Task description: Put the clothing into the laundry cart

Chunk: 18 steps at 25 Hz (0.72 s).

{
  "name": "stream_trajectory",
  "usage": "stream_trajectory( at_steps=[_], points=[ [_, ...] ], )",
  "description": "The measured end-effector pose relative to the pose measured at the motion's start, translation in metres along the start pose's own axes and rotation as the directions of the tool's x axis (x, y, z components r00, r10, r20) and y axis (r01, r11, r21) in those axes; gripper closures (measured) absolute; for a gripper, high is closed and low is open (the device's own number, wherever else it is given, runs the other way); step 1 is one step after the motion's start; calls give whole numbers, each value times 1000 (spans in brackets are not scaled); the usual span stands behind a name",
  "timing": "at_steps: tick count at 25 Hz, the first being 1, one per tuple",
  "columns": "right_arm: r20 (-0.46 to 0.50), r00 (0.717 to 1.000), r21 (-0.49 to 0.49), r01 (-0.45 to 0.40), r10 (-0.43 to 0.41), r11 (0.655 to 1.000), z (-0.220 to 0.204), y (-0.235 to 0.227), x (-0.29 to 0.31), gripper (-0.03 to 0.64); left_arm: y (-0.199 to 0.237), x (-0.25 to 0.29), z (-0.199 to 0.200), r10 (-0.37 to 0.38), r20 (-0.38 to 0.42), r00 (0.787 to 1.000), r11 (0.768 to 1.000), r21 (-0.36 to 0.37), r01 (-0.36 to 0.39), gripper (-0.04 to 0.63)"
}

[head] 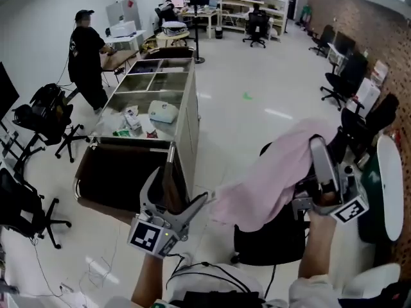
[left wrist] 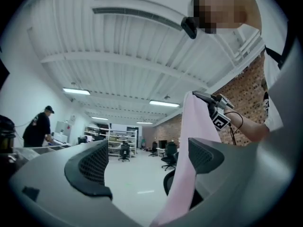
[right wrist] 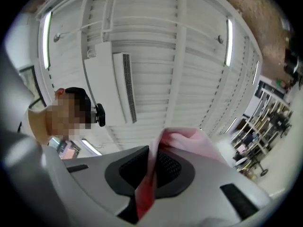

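Observation:
A pale pink garment (head: 270, 178) hangs from my right gripper (head: 316, 144), which is shut on its upper end; the pinched cloth (right wrist: 189, 141) shows between the pads in the right gripper view (right wrist: 151, 163). The garment's lower edge reaches toward my left gripper (head: 181, 185), which points upward with its jaws wide open. In the left gripper view (left wrist: 149, 161) the pink cloth (left wrist: 191, 141) hangs just inside the right pad, unpinched. The laundry cart's dark bag (head: 115, 172) gapes open beyond the left gripper, fixed to a steel cart (head: 187, 101).
A black office chair (head: 270, 239) stands under the garment. A person in black (head: 87, 56) stands at the cart's far left. More chairs (head: 38, 120) are at the left and at the right wall (head: 347, 76). A white round table (head: 392, 191) is at the right edge.

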State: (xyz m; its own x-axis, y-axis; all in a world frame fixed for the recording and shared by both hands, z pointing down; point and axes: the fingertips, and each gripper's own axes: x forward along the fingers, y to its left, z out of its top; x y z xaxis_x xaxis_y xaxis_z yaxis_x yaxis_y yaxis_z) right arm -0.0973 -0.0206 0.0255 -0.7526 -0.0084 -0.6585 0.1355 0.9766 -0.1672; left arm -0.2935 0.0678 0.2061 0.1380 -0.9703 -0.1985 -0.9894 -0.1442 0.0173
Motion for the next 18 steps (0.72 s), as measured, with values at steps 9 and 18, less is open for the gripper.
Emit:
stream_trajectory(
  at_steps=[9, 18],
  points=[
    [-83, 935, 249, -315, 344, 916, -164, 27, 199, 577, 116, -146, -4, 389, 13, 921, 914, 119, -387, 86],
    [-587, 770, 276, -99, 249, 956, -396, 43, 278, 318, 151, -255, 11, 606, 16, 796, 790, 110, -603, 86]
  ],
)
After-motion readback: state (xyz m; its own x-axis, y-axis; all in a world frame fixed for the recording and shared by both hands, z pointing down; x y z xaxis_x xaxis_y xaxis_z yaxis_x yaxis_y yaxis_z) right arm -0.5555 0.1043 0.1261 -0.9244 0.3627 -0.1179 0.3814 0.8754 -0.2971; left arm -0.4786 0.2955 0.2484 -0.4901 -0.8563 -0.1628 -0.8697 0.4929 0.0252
